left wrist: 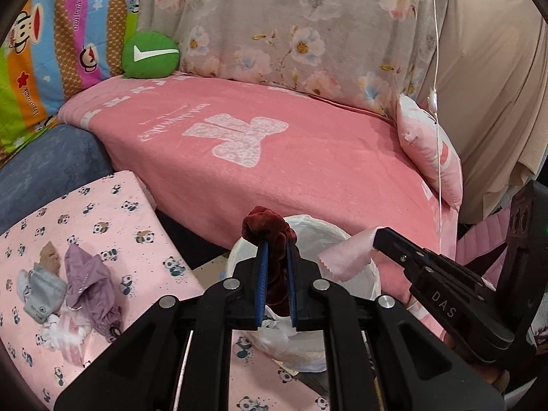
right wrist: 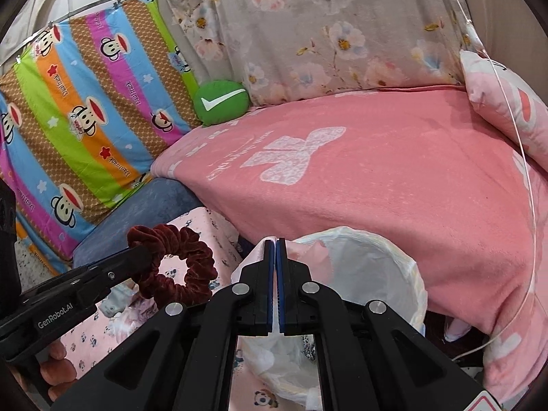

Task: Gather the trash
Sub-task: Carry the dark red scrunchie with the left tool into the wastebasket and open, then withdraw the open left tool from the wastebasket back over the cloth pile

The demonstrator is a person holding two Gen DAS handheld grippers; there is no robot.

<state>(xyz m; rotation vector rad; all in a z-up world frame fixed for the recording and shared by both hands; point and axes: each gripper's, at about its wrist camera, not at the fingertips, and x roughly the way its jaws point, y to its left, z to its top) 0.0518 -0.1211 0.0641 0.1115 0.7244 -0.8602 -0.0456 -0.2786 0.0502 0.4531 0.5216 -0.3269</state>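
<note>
My left gripper is shut on a dark red velvet scrunchie and holds it over the near rim of a white-lined trash bin. The scrunchie also shows in the right wrist view, left of the bin. My right gripper is shut on a thin pink cloth scrap, seen in the left wrist view hanging above the bin's right side. A pile of small cloth scraps lies on the pink panda-print mat at the left.
A bed with a pink blanket stands just behind the bin. A green round cushion, a floral quilt and a pink pillow lie on it. A blue cushion sits at the left. A thin white cord hangs at the right.
</note>
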